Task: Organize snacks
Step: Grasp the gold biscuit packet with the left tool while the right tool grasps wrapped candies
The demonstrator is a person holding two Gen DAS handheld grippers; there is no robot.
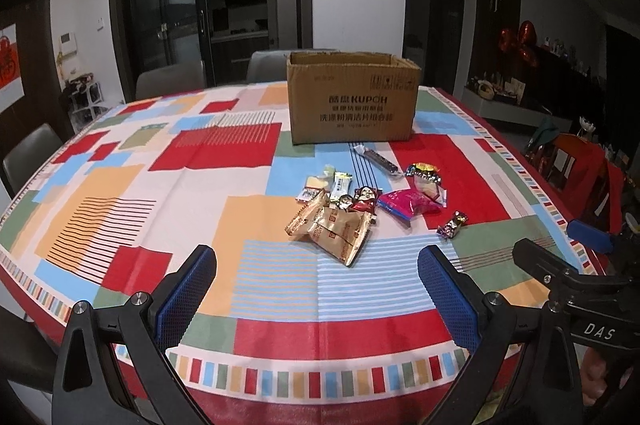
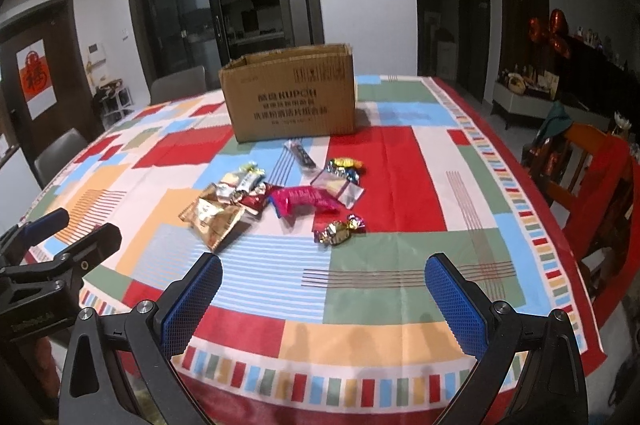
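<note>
An open-topped cardboard box (image 1: pixel 352 97) stands on the worktop (image 1: pixel 120 185). In front of it lie the snacks (image 1: pixel 340 209); a dark stick packet (image 1: pixel 378 159) points its long axis toward the box. Left gripper (image 1: pixel 318 285) and right gripper (image 2: pixel 323 289) hover, jaws apart, empty.

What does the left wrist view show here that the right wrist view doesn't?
Only the left wrist view shows the right hand-held gripper at its right edge. Only the right wrist view shows the left hand-held gripper at its left edge, plus a red chair. Both show the cardboard box, the snack pile and the tablecloth.
</note>
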